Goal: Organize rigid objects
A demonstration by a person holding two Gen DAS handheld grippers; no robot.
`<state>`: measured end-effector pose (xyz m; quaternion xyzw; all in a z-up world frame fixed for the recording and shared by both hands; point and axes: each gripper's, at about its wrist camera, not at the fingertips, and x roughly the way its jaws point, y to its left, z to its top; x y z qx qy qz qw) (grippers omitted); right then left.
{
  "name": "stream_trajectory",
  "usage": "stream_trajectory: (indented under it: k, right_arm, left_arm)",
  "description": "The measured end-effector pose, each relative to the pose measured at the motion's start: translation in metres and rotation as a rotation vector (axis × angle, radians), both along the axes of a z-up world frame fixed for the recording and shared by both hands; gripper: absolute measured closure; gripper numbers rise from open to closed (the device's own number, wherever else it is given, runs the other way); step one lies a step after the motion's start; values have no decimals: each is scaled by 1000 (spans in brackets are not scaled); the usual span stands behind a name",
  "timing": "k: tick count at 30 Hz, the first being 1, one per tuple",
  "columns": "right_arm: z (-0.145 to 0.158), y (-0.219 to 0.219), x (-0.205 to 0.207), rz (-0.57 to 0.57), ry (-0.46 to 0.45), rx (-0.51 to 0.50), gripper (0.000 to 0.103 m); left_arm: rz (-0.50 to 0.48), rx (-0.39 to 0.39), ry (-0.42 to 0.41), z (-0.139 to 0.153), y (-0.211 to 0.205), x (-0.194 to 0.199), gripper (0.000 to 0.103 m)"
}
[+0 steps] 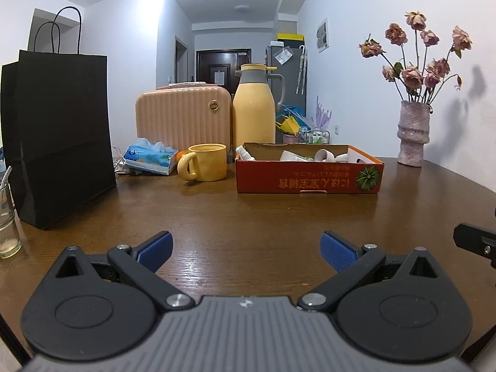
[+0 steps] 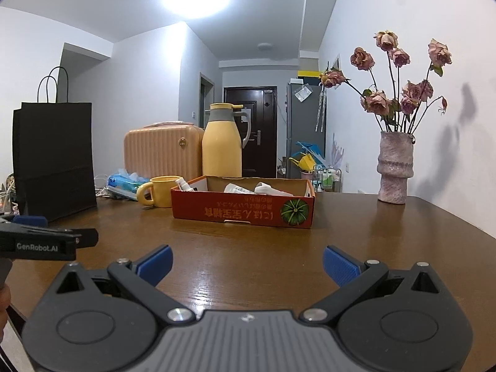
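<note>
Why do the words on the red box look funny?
The red box sits on the table with its printed side upside down, so the writing and the pumpkin picture are flipped. The flowers in the vase look dried and droopy.

A brown wooden table (image 1: 248, 217) fills the foreground; a tall black paper bag (image 1: 62, 136) with looped handles stands upright at its left; a drinking glass (image 1: 7, 226) sits at the far left edge; a pack of tissues (image 1: 148, 156) lies behind, in front of a ribbed peach case (image 1: 183, 117); just beside the case stands a yellow thermos jug (image 1: 254, 108) with a grey collar; at the right, near the wall, a pink textured vase (image 1: 414, 133) holds dried roses (image 1: 415, 55); a dark door (image 2: 249, 130) closes the hallway beyond.
</note>
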<state>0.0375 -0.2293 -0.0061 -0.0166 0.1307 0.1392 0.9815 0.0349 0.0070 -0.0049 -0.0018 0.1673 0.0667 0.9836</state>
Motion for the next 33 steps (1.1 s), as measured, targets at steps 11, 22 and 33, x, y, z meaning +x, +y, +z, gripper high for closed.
stream_trajectory:
  k: [11,22,33]
  right_arm:
    - [1,-1,-6,5,-9,6,0]
    - [2,-1,-6,7,-12,9,0]
    - [2,-1,-6,7,-12,9,0]
  left_arm:
    - [-2,-1,-8,2,-2,-7,0]
    - [-1,2,-11,2,-4,-8,0]
    - [-3,3,-12,2,-4,-8,0]
